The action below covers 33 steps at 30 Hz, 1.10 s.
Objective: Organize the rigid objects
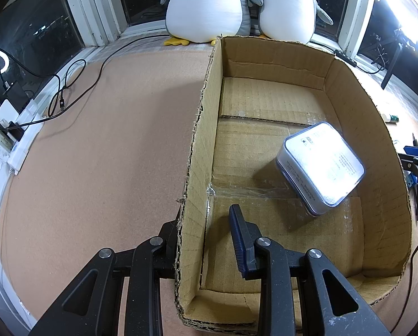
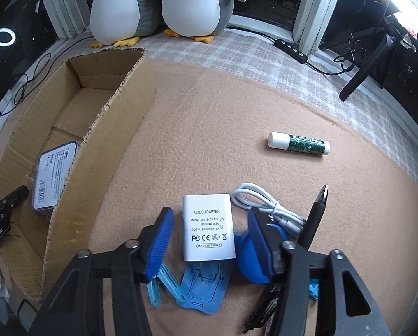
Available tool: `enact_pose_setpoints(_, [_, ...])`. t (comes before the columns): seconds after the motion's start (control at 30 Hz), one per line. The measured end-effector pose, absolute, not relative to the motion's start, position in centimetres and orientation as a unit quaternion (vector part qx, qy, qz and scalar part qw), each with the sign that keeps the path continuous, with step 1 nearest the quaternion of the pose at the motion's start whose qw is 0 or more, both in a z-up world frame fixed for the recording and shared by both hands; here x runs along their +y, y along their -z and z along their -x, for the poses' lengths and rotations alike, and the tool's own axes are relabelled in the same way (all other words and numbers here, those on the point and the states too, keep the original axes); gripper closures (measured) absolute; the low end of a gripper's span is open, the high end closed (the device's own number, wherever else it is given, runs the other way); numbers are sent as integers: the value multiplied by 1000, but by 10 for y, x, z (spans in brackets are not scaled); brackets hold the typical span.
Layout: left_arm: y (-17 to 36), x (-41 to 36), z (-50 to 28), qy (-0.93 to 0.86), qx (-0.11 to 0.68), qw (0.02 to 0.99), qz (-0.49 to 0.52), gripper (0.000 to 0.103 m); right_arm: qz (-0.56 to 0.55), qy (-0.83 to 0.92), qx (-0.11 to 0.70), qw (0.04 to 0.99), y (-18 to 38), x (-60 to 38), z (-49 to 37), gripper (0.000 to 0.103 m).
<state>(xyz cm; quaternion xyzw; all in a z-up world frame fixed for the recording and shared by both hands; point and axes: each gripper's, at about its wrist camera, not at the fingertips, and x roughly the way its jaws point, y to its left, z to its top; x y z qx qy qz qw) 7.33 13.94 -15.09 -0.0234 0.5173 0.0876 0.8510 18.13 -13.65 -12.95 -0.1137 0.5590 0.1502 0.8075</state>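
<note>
A white AC/DC adapter (image 2: 208, 228) lies flat on the tan mat, its prongs over a light blue folding stand (image 2: 200, 291). My right gripper (image 2: 209, 214) straddles it, blue pads on both sides with a small gap each, so it is open. My left gripper (image 1: 200, 218) is shut on the left wall of the cardboard box (image 1: 197, 145), one finger outside and one inside. A clear-lidded flat case (image 1: 321, 165) leans inside the box against its right wall.
Right of the adapter lie a coiled white cable (image 2: 265, 204), a black pen (image 2: 315, 218) and a green-and-white tube (image 2: 298, 143). A blue object (image 2: 253, 263) sits under my right finger. Two plush penguins (image 1: 209, 5) stand by the window. A power strip (image 1: 21, 128) and cords lie at left.
</note>
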Motion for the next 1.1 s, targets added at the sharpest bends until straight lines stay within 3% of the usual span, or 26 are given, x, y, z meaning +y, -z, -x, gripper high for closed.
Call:
enact_pose_setpoints(0.17, [151,139,-73,-88,518,851,23,73,118,-151,566,802,134,-135,-181,71])
enact_pose_setpoints(1.1, [150,139,-74,-89,518,850,21,72,107,-155,527,829,95,-142,-167,71])
